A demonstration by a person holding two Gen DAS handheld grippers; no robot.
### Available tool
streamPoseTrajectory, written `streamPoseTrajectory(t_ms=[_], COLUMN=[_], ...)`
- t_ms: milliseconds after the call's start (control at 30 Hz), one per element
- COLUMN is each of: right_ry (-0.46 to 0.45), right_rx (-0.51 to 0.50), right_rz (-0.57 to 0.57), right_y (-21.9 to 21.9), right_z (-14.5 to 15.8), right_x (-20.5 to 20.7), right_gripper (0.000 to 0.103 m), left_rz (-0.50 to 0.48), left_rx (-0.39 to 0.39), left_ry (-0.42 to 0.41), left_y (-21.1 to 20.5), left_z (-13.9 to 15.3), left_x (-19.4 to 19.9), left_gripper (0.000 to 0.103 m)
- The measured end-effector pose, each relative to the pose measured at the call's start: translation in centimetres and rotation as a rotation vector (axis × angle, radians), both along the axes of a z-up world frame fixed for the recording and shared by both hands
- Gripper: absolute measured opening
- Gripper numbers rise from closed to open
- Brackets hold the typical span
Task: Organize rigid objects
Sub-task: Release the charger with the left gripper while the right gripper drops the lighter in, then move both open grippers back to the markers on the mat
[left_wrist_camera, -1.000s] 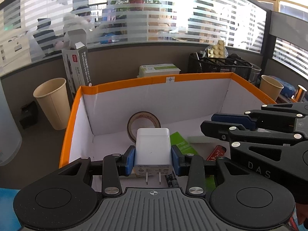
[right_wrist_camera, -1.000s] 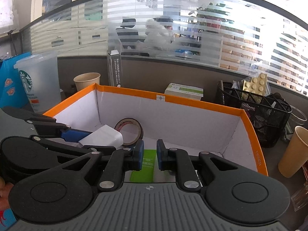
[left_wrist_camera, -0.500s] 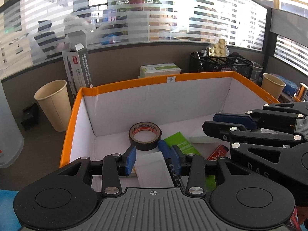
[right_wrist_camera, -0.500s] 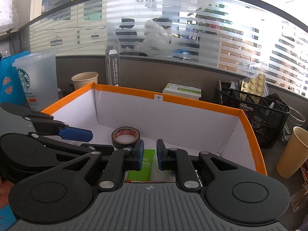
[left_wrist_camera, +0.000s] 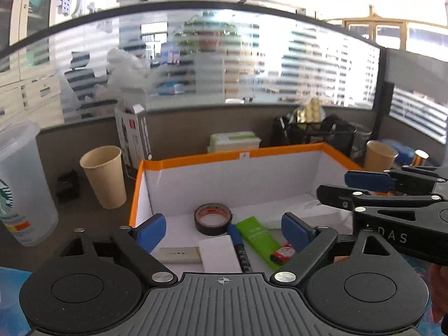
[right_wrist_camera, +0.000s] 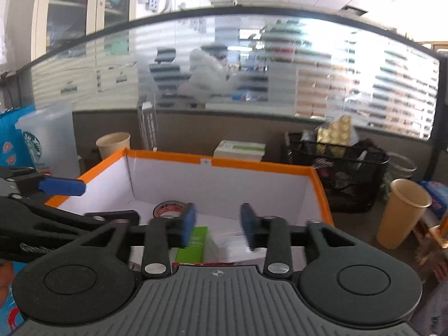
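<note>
An orange-rimmed white box (left_wrist_camera: 246, 155) stands in front of me. In it lie a white charger (left_wrist_camera: 219, 253), a black tape roll (left_wrist_camera: 213, 218), a green packet (left_wrist_camera: 256, 236), a blue-capped pen (left_wrist_camera: 238, 245), a red lighter (left_wrist_camera: 282, 253) and a flat white stick (left_wrist_camera: 179, 254). My left gripper (left_wrist_camera: 224, 228) is wide open and empty above the charger. My right gripper (right_wrist_camera: 217, 224) is open and empty above the box (right_wrist_camera: 263, 165), over the green packet (right_wrist_camera: 196, 242), with the tape roll (right_wrist_camera: 168, 210) beyond.
A paper cup (left_wrist_camera: 103, 176) and a Starbucks tumbler (left_wrist_camera: 19, 184) stand left of the box. A black mesh basket (right_wrist_camera: 336, 173) and another paper cup (right_wrist_camera: 400, 212) stand to the right. A white-green carton (left_wrist_camera: 233, 141) lies behind the box.
My left gripper let go of the white charger, which now lies in the box, then opened wide and drew back upward. My right gripper opened from shut.
</note>
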State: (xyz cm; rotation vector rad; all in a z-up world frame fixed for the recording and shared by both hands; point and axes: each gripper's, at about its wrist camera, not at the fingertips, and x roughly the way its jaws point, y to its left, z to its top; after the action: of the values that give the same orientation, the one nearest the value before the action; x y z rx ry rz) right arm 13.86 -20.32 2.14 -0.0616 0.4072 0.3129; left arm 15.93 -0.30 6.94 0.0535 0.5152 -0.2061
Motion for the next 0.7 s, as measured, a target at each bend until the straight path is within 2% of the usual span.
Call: streamPoseTrajectory(t_ms=[100,167,233,500,700], right_ry=[-0.038,-0.075,-0.102,-0.024,-0.017], right_rx=[-0.005,-0.010,-0.027,-0.018,0.003], right_rz=[-0.024,-0.053,-0.096,-0.169,-0.202], right_y=[-0.7,-1.3,-2.1,-5.0,-6.5], right_z=[0.8,1.1,1.1,-1.6,-2.5], right_x=[-2.1,-4.0,-5.9,-9.9,-11.2], right_gripper=[0.045,0.055,0.055,0.056,0.059], left_rz=[0.001,-0.013,-0.033,-0.145,-0.147], left_rx=[0.010,0.020,0.033,0.116,0.188], left_ry=[-0.038,-0.053,-0.057,0.034,0.087], left_y=[0.0,-0.1,-0.4,-3.9,-6.1], left_z=[1.0,1.3,1.2,-2.8,-5.9], left_x=[-1.9,-3.3,-4.5,-6.7,-6.6], left_gripper=[0.099,0.101,0.102,0.102,0.102])
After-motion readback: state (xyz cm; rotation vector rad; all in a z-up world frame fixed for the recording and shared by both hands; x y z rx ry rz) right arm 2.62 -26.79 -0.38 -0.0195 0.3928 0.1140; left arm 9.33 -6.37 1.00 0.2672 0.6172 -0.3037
